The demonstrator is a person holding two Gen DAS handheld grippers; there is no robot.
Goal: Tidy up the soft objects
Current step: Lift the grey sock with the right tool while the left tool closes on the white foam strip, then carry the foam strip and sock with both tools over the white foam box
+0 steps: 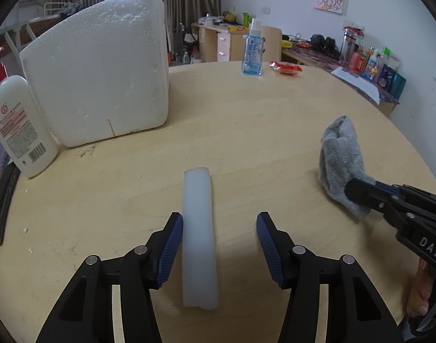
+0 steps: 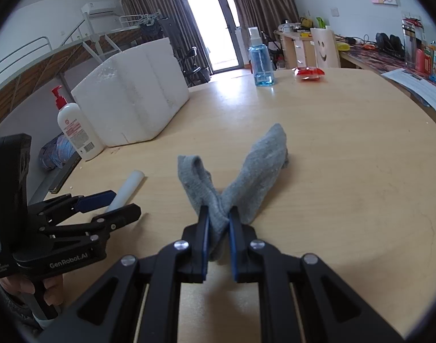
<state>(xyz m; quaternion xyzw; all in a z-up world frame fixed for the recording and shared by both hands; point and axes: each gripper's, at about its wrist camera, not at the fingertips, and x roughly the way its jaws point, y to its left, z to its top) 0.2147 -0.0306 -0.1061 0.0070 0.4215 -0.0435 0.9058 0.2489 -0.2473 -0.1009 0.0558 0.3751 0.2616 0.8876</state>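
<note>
While the round wooden table (image 1: 246, 131) carries everything, its largest load is the white foam box (image 1: 103, 77) at the far left, with a white pump bottle (image 1: 18, 125) just beside it. A blue spray bottle (image 1: 253, 50) stands at the far edge. The grey sock (image 2: 246, 177) lies mid-table, pinched tight in the right gripper (image 2: 219, 223), whose fingers are closed on its folded middle. The left gripper (image 1: 219, 245) straddles a white foam stick (image 1: 199, 237), fingers half apart, one pad touching it.
</note>
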